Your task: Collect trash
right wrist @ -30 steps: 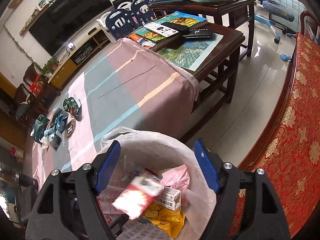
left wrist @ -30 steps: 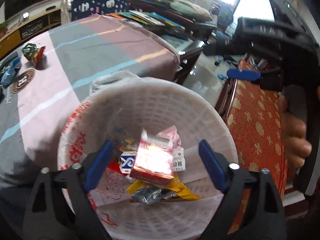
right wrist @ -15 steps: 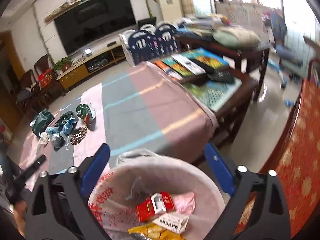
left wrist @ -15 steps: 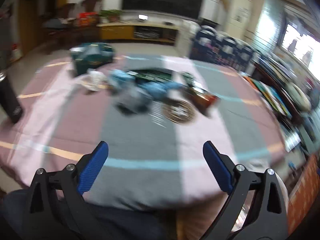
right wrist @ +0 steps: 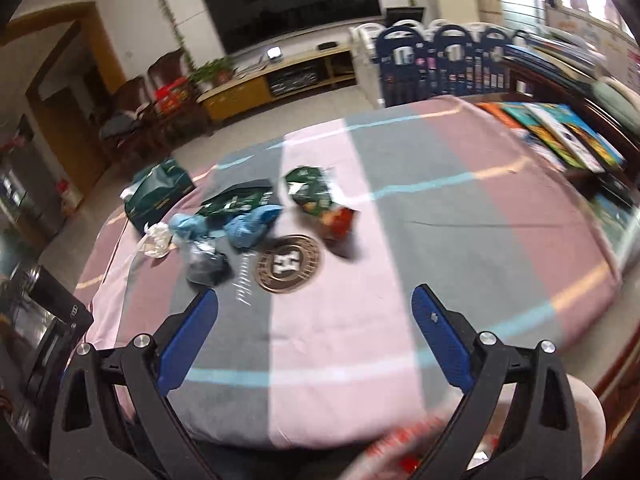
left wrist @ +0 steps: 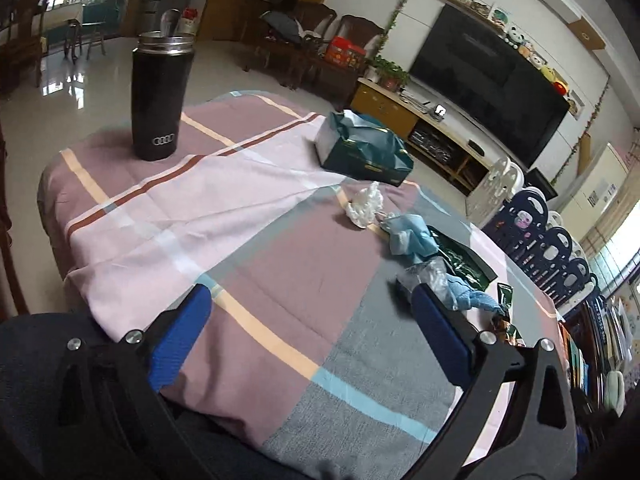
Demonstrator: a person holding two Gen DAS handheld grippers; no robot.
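Now both tools return empty to the scattered trash.
Crumpled wrappers (right wrist: 240, 220) cluster just left of the round coaster (right wrist: 289, 263) on the table (right wrist: 460, 216); left tool (left wrist: 310, 330) is opening, right tool (right wrist: 314, 336) gapes wide. Best take one piece each, pads straddling it, before closing.

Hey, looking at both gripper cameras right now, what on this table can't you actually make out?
- Trash bin, right wrist view: cut off by the bottom edge and blurred; contents unreadable.
- Snack packet, right wrist view: motion blur hides its print.
- Black tumbler, right wrist view: cut off by the left edge.
- Wrappers, left wrist view: partly hidden behind a blue finger pad of the left gripper.
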